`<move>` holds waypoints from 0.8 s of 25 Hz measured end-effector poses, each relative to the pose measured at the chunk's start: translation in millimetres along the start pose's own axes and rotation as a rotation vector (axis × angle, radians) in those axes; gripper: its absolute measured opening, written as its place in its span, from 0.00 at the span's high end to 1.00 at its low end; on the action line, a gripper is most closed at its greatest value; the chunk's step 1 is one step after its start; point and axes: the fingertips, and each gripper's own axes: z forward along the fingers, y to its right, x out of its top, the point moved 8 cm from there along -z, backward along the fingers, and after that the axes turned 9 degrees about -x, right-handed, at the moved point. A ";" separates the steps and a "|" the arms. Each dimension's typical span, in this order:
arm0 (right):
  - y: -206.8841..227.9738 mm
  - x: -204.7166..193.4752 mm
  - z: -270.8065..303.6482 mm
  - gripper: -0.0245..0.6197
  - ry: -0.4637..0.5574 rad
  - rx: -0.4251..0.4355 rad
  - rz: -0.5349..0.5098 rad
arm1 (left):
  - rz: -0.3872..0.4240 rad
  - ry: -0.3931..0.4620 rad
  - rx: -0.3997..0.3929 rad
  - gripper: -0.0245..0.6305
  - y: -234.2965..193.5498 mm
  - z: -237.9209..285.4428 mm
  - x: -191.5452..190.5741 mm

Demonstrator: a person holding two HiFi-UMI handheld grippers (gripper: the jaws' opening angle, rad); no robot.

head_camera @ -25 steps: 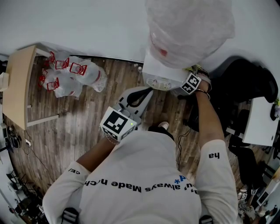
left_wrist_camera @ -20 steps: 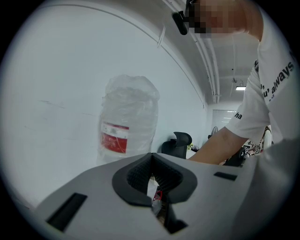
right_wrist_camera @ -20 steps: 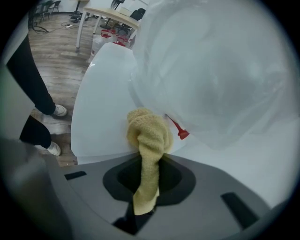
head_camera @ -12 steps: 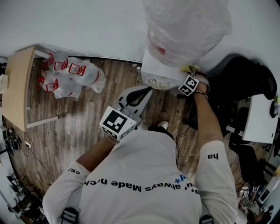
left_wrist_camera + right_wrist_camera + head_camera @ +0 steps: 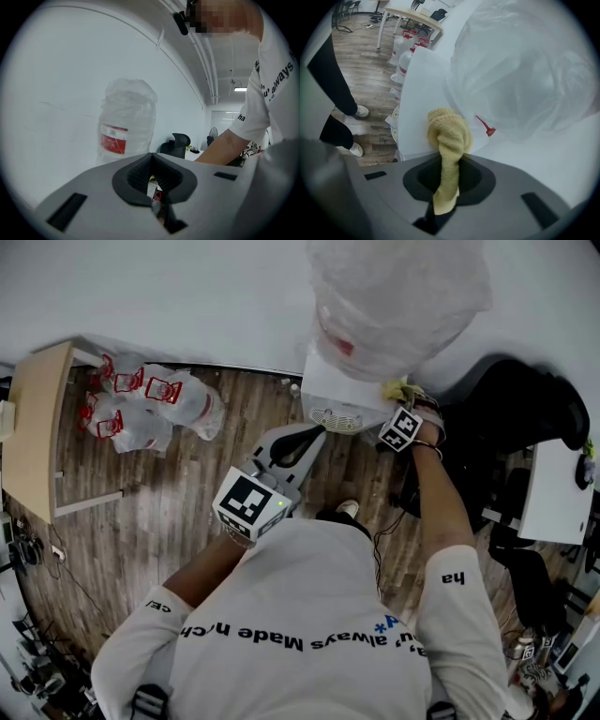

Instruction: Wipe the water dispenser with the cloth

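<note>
While the right gripper (image 5: pixel 444 187) has its jaws clamped on the lower tail of the yellow cloth (image 5: pixel 449 133), the bunched head of that cloth rests against the top edge of the white water dispenser (image 5: pixel 419 103), just beside the big bottle (image 5: pixel 520 75) seated on top. The left gripper (image 5: pixel 154 187) hangs apart from the work, in front of the person's chest, with its jaws closed together and nothing between them. Three risks are noted. First, only a narrow strip of cloth is pinched, so a firm drag along the edge could pull it out of the jaws or fold the wad over, leaving hard plastic to rub the casing. Second, the wad sits close to the loose plastic film (image 5: pixel 501 108) around the bottle, so a stroke toward it could snag or tear the film. Third, a sideways push could rock the bottle in its seat, and the idle left gripper is not placed to steady anything. As for containers, the bottle on the dispenser is wrapped in film and carries a red label, and how much water it holds cannot be judged through the wrap. Several spare bottles (image 5: pixel 150 399) with red labels lie on the wooden floor (image 5: pixel 169 512) by the desk (image 5: pixel 37 418), contents likewise unclear.
</note>
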 end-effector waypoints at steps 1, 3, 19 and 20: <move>-1.0 -0.4 -1.9 0.87 0.000 0.000 0.000 | 0.001 0.000 -0.001 0.94 0.9 -0.8 0.0; -3.1 -1.2 -5.0 0.87 0.000 -0.001 -0.001 | 0.001 0.002 -0.002 0.94 2.1 -1.5 -0.2; -22.3 -5.3 -25.0 0.88 -0.011 0.008 0.005 | -0.003 0.015 -0.021 0.94 7.6 -3.7 -1.7; -23.0 -5.4 -26.1 0.87 -0.012 0.007 0.006 | -0.003 0.015 -0.022 0.94 7.8 -3.9 -1.6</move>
